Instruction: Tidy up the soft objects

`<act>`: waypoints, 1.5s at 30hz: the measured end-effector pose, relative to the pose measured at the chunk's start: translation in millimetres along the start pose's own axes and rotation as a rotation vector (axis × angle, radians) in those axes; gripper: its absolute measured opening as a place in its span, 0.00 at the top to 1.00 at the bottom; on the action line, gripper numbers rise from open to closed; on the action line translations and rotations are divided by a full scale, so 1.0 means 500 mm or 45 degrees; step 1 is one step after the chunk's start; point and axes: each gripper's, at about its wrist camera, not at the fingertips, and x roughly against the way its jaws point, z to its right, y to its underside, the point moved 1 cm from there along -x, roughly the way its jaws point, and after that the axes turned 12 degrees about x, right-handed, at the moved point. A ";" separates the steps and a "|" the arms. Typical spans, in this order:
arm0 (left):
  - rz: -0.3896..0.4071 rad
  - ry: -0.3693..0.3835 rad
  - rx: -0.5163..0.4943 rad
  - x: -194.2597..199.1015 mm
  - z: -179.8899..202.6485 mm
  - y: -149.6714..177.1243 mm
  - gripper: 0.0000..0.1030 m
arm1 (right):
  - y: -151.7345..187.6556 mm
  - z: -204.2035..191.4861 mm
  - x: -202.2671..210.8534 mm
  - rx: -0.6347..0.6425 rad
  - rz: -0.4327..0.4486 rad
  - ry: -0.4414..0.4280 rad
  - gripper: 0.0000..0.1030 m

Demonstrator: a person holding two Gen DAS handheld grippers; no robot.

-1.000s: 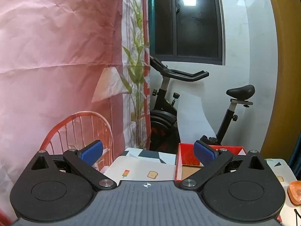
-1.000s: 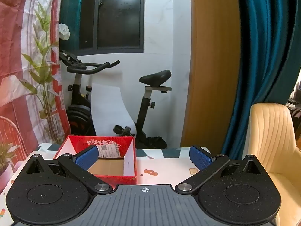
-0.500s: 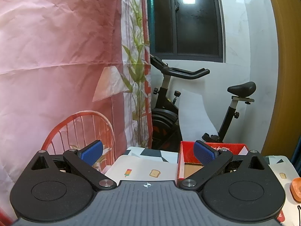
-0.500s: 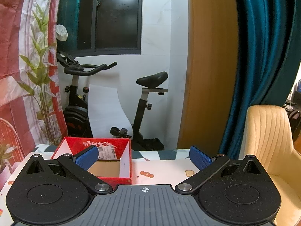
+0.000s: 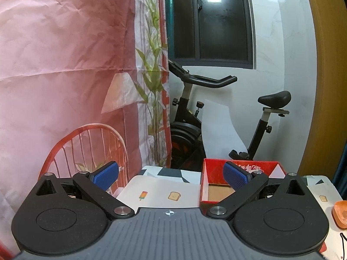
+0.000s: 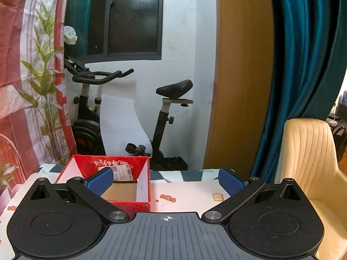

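Observation:
A red cardboard box [image 5: 216, 191] with a bare brown bottom stands on the table, open at the top; in the right wrist view the same red box [image 6: 121, 169] carries a white label inside. My left gripper [image 5: 171, 176] is open and empty, its right pad in front of the box. My right gripper [image 6: 166, 181] is open too, holding nothing, with its left pad over the box. At the right edge of the left wrist view lies part of an orange soft object [image 5: 340, 213]. No other soft object shows.
The table wears a white cloth [image 6: 188, 195] printed with toast and candy pictures. An exercise bike [image 6: 121, 112] stands behind the table. A pink printed backdrop [image 5: 65, 75] hangs at the left. A cream chair [image 6: 312, 164] and teal curtain [image 6: 303, 75] are at the right.
Both views have tilted slightly downward, so more of the table and the red box shows. Both grippers stay open and empty.

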 end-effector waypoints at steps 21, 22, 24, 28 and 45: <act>0.014 -0.003 0.006 0.005 -0.005 -0.002 0.00 | 0.013 0.003 0.004 -0.006 0.000 -0.004 0.00; 0.011 -0.005 0.007 0.004 -0.005 -0.001 0.00 | 0.014 0.003 0.004 -0.004 -0.001 -0.006 0.00; 0.008 -0.009 0.008 0.005 -0.006 0.002 0.00 | 0.012 0.003 0.003 -0.005 -0.002 -0.013 0.00; 0.000 -0.013 0.005 0.004 -0.007 0.009 0.00 | 0.015 0.003 0.003 -0.013 0.005 -0.029 0.00; -0.115 -0.028 0.025 -0.042 -0.018 0.048 0.00 | 0.047 -0.017 -0.045 -0.016 -0.041 -0.064 0.00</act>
